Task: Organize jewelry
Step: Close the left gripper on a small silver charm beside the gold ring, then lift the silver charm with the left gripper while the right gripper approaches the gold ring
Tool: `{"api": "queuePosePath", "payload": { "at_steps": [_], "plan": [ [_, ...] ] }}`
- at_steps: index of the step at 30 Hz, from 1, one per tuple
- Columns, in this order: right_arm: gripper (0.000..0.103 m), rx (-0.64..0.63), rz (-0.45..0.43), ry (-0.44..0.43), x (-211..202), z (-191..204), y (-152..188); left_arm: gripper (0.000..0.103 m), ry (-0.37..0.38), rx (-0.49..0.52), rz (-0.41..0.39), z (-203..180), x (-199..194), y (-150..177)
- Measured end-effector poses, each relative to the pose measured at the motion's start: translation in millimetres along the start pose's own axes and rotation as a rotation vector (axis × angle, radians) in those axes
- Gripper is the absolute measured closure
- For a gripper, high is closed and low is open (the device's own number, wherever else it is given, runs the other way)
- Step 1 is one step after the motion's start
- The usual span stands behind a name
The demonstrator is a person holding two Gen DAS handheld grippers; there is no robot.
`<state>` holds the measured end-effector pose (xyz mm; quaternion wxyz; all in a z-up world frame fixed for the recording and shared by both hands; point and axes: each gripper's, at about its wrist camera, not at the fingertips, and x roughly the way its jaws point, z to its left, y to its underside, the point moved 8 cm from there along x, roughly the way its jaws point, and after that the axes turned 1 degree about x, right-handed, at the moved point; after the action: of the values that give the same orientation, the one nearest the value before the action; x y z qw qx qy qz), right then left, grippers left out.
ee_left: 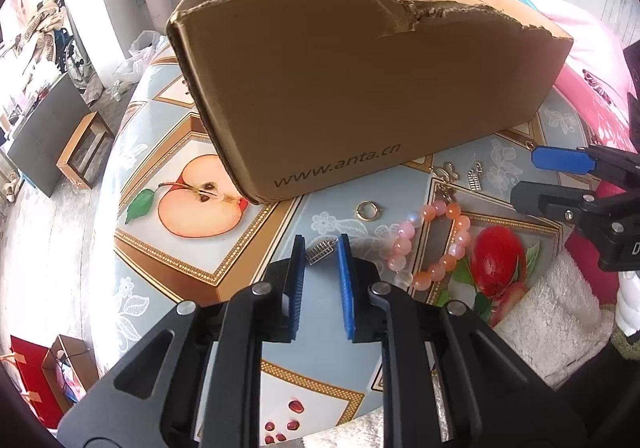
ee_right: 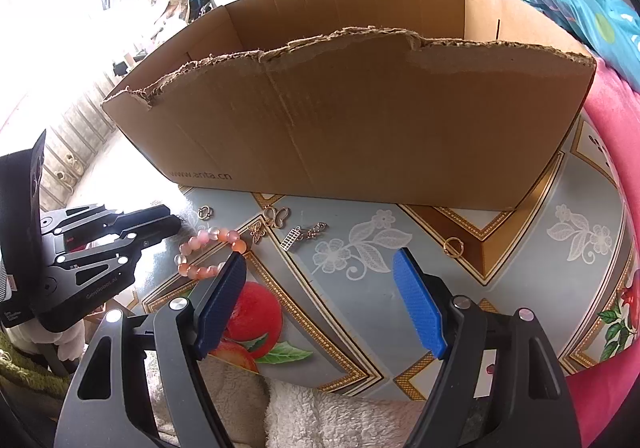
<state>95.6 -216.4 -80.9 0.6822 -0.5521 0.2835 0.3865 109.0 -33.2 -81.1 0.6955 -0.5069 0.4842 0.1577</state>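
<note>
A torn brown cardboard box (ee_left: 360,88) stands on the fruit-patterned table (ee_left: 192,248); it also shows in the right wrist view (ee_right: 360,120). My left gripper (ee_left: 320,244) is partly open, its tips on either side of a small silver ladder-shaped charm (ee_left: 320,251). A pink bead bracelet (ee_left: 432,244) lies just right of it. A gold ring (ee_left: 369,210) and small charms (ee_left: 460,176) lie nearer the box. My right gripper (ee_right: 320,260) is wide open and empty above the table. A second gold ring (ee_right: 453,247) and butterfly charms (ee_right: 276,218) lie ahead of it.
A white fluffy towel (ee_left: 552,316) lies at the table's near edge. Pink bedding (ee_right: 612,120) and a blue quilt lie right of the box. On the floor to the left stand a wooden stool (ee_left: 84,152) and a red box (ee_left: 32,380).
</note>
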Motion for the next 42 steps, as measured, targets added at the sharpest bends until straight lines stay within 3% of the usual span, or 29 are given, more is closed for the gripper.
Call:
{"api": "queuePosePath", "payload": {
  "at_steps": [3,23,42],
  "plan": [
    [0.028,-0.001,0.000,-0.001,0.5,0.7,0.5,0.096,0.017,0.032,0.012,-7.5,-2.7,1.7],
    [0.028,0.002,-0.001,-0.001,-0.4,1.9,2.1,0.097,0.002,0.094,0.033,-19.5,-1.4,-5.3],
    [0.028,0.002,-0.035,0.021,-13.1,-7.6,0.2,0.099,0.042,-0.011,-0.026,-0.8,-8.3,-16.4]
  ]
}}
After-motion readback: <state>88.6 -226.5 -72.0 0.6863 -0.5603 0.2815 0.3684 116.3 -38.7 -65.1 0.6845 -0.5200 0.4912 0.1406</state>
